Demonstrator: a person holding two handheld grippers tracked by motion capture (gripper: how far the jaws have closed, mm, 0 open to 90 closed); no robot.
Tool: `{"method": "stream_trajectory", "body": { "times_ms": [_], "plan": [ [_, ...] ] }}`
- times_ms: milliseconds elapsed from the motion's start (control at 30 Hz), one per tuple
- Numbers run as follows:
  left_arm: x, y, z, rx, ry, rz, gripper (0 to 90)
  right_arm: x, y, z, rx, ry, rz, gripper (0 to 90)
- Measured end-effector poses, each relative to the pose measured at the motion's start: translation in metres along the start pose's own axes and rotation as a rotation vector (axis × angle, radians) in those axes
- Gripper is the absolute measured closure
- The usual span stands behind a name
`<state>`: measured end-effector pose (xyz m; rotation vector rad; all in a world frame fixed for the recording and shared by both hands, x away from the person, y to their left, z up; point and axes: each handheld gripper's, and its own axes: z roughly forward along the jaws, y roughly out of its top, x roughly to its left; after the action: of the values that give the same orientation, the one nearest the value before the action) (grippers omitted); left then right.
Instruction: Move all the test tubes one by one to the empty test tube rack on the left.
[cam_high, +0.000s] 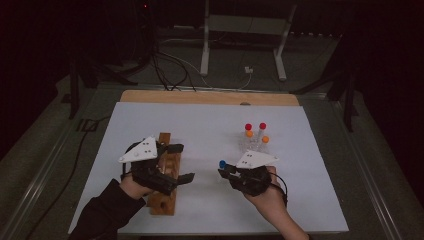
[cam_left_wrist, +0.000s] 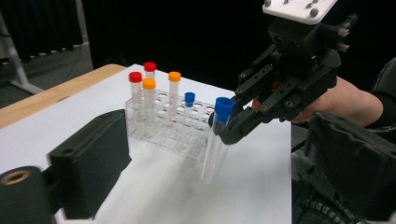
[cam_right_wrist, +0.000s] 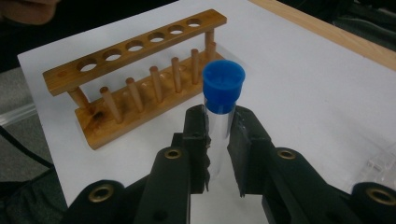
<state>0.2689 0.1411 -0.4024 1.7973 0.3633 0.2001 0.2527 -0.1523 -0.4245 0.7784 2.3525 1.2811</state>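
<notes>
1. High view: right hand-held gripper (cam_high: 226, 172) clamps the blue-capped tube (cam_high: 222, 164), lifted between both racks.
2. Left hand-held gripper (cam_high: 184, 162) stands wide, empty, over the wooden rack (cam_high: 167, 200).
3. Risk: gripped high, the tube could swing and miss a hole.

wood table (cam_high: 150, 96) w/ white sheet (cam_high: 200, 125), wooden tube rack (cam_high: 167, 200) left, clear plastic rack (cam_high: 245, 145) right

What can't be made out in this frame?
- Wooden rack, high view: the left gripper covers much of it.
- Clear rack, high view: too small to count holes.
- Blue-capped tube, right gripper view: the jaws hide its lower part.
- Left gripper view: its jaws are cut off by the edges.
</notes>
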Motion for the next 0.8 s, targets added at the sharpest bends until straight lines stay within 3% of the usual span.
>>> {"method": "stream_trajectory", "body": {
  "times_ms": [67,267,467,800],
  "plan": [
    [-0.001,0.001,0.007,0.008,0.004,0.01,12.0,0.002,0.001,0.001,0.0,0.007,-0.004,76.7],
    [-0.007,0.004,0.029,0.03,-0.055,0.029,21.6,0.009,-0.002,0.004,0.016,0.029,-0.016,76.7],
    [-0.011,0.004,0.041,0.049,-0.084,0.04,30.6,0.012,-0.001,0.004,0.015,0.039,-0.019,76.6],
    [-0.014,0.002,0.055,0.103,-0.088,0.072,51.4,0.016,0.0,0.004,0.014,0.057,-0.023,76.7]
  ]
}}
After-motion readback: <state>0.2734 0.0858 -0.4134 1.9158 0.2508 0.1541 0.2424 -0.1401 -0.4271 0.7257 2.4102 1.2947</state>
